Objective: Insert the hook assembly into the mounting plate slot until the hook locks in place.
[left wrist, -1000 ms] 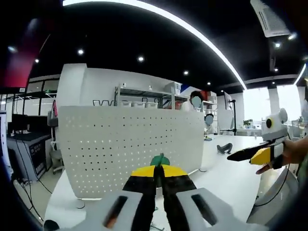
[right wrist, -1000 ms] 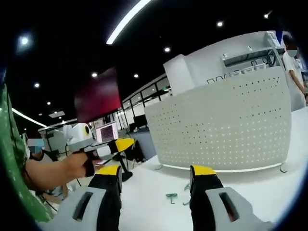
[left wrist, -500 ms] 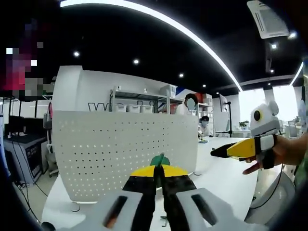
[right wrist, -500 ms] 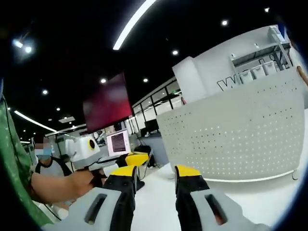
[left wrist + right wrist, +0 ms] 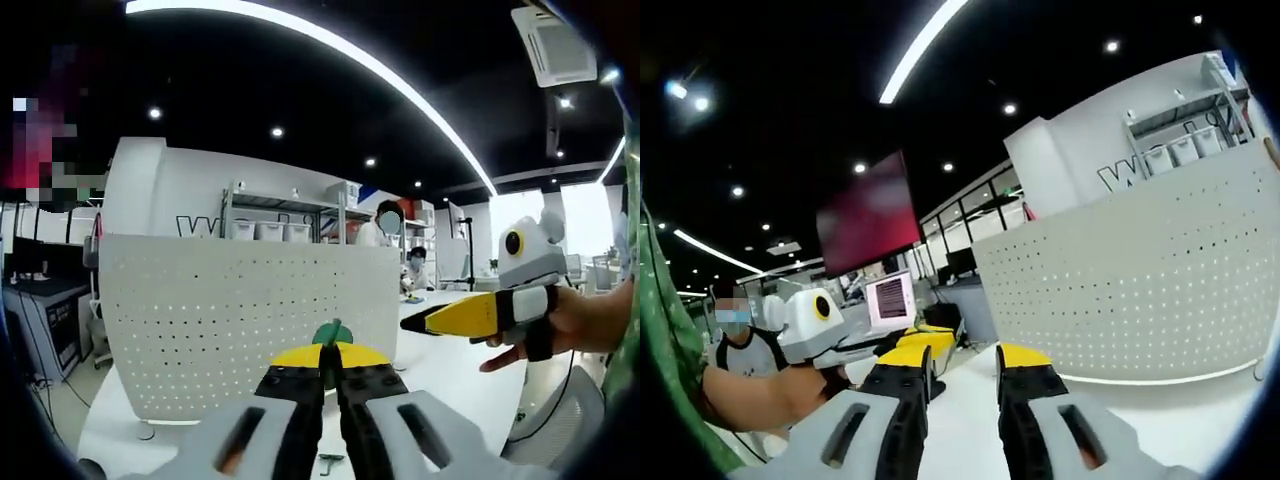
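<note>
Hook pinched, short of the plate.
Left claw (image 5: 329,368) clenched on green hook (image 5: 332,333), facing pegboard plate (image 5: 245,320) on table (image 5: 455,370); right claw (image 5: 962,362) empty, jaws nearly together, alongside. Risks: missing the slot, hook twisting loose, plate tipping if pushed askew.

The green hook (image 5: 332,333) is mostly hidden between the left hand-held gripper (image 5: 330,357) jaws.
</note>
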The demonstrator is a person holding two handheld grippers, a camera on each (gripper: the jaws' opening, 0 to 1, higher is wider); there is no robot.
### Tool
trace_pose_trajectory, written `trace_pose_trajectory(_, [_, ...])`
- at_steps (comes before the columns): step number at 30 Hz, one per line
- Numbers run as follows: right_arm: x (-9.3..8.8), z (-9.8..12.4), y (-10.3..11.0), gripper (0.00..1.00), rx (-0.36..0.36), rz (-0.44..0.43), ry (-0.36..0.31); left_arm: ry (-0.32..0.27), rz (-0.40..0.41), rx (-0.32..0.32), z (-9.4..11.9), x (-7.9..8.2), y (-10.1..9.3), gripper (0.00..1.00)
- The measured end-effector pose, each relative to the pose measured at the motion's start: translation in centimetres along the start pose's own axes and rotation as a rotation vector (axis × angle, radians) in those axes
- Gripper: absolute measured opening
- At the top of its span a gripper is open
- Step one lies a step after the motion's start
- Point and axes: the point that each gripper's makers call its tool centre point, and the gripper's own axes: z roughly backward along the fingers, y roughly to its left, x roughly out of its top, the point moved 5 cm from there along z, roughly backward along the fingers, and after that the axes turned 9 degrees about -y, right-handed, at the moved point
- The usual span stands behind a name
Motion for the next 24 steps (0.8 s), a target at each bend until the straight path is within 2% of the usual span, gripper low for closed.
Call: trace_pose_trajectory(24, [-0.5,-0.9,-0.4,0.13,-0.003,-0.111,0.003,-0.002,0.03,-0.033,-0.2,-0.4,-2.2,0.03])
